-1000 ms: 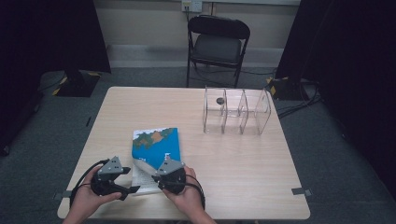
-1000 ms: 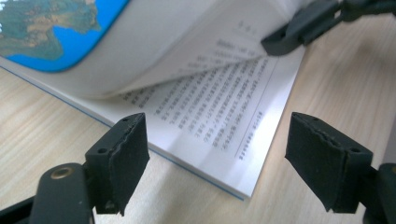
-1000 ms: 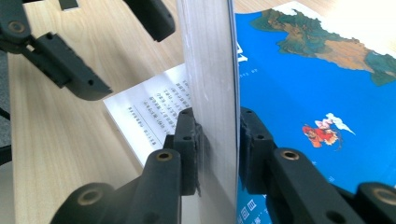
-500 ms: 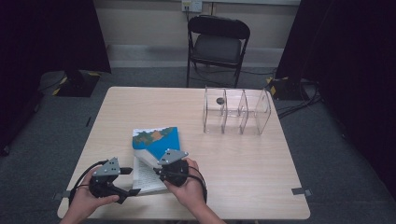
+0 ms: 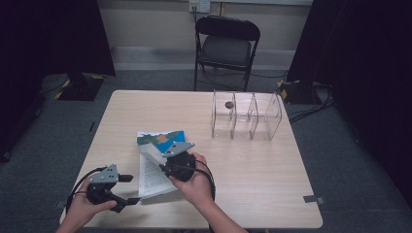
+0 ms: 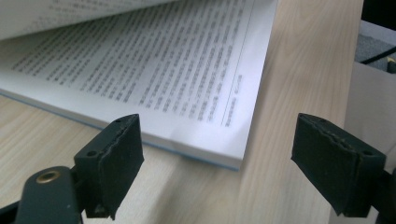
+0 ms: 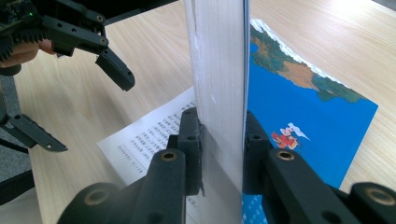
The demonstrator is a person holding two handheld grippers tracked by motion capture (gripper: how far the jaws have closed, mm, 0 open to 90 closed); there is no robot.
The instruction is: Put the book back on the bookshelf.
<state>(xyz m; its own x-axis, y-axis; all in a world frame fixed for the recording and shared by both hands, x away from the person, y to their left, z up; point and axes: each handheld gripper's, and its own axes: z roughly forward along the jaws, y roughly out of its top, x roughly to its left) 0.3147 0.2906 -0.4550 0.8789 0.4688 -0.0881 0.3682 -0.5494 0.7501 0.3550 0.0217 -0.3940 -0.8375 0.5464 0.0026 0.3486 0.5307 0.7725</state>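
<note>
1. Left gripper (image 5: 114,190) sits near the table's front-left corner, fingers (image 6: 114,156) spread with nothing between them; the book's lower corner lies just ahead of them, not touched.
2. Task thing: thick paperback book with blue illustrated cover (image 5: 154,162), lying on the light wooden table (image 5: 252,194), front-left of centre, partly open.
3. Right gripper (image 7: 222,149) has its fingers (image 7: 189,140) pinching a thick stack of pages plus the blue cover, held up on edge, near vertical in the right gripper view.
4. A printed text page (image 6: 154,79) is exposed and lies flat on the remaining block of pages.
5. Progress, judged: opening is roughly midway. Cover and front pages are lifted; they are not yet laid over flat on the far side.
6. Left to do, likely: swing the lifted stack over and release; the left gripper may need to press the flat page down.
7. Farther back: clear acrylic three-compartment organizer (image 5: 245,116), well apart from the book, untouched.
8. Beyond the table: black folding chair (image 5: 226,46).
</note>
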